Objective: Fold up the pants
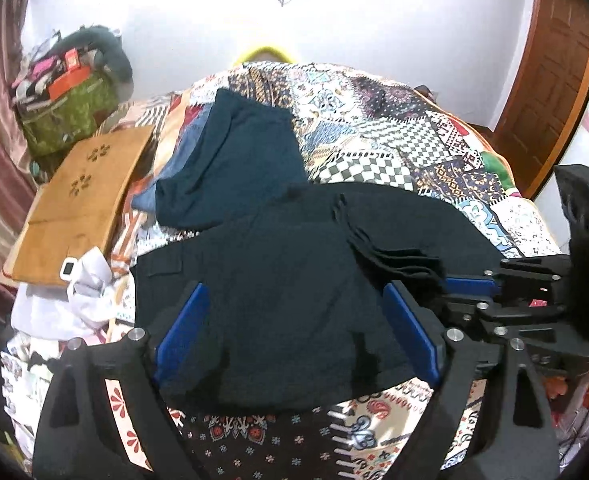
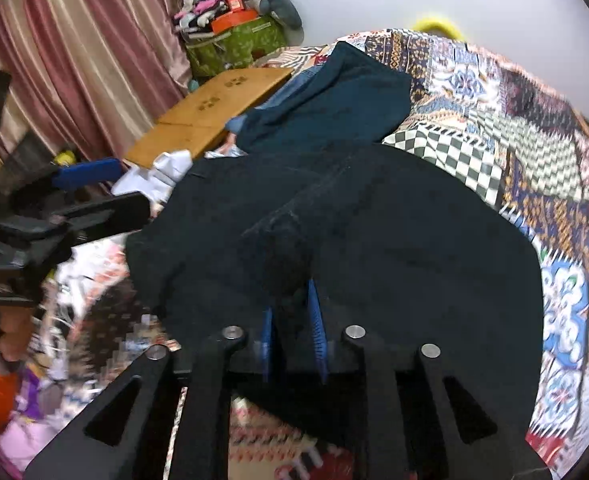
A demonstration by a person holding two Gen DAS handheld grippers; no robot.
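Black pants (image 1: 278,276) lie partly folded on the patchwork bedspread (image 1: 394,128); they also fill the middle of the right wrist view (image 2: 374,232). My left gripper (image 1: 294,320) is open, its blue pads (image 1: 182,328) spread wide over the pants' near edge, holding nothing. My right gripper (image 2: 292,312) is shut on a bunched fold of the black pants. It shows in the left wrist view at the right (image 1: 470,284), clamped on several stacked layers of the cloth. The left gripper appears at the left of the right wrist view (image 2: 86,172).
A folded dark teal garment (image 1: 234,164) lies behind the pants on blue jeans (image 1: 182,164). A brown board (image 1: 82,196), white cloth (image 1: 90,276) and a green bag (image 1: 70,116) sit at the left. A curtain (image 2: 74,60) hangs left; a wooden door (image 1: 550,92) stands at the right.
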